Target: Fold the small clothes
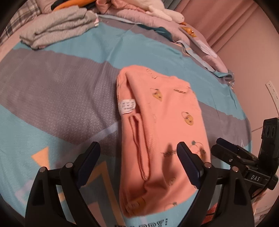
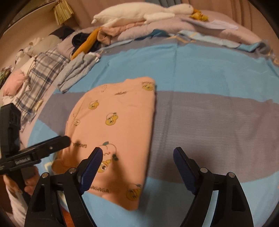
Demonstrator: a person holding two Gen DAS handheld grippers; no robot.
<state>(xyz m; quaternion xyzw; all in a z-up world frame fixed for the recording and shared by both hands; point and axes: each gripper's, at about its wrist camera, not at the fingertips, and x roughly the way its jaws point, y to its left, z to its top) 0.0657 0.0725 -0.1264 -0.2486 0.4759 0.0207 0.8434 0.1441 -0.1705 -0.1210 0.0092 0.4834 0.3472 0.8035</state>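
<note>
A folded pink garment [image 1: 162,122] [image 2: 118,125] printed with yellow cartoon ducks lies flat on the blue and grey bed sheet [image 1: 52,83] [image 2: 209,113]. A white label [image 1: 127,106] shows at its left fold. My left gripper [image 1: 137,146] hovers open over the garment's near end, pads not touching it; the right wrist view shows it from the side [image 2: 57,141]. My right gripper [image 2: 138,150] is open, its left finger over the garment's near right part and its right finger over bare sheet. It shows again at the right of the left wrist view [image 1: 226,148].
Folded grey clothes [image 1: 57,26] [image 2: 76,71] lie at the far left. A white plush toy [image 2: 139,14] [image 1: 165,12] rests on a pink quilt [image 2: 157,29] at the back. A plaid cloth [image 2: 40,78] lies left. A hand [image 2: 29,183] holds the left gripper's handle.
</note>
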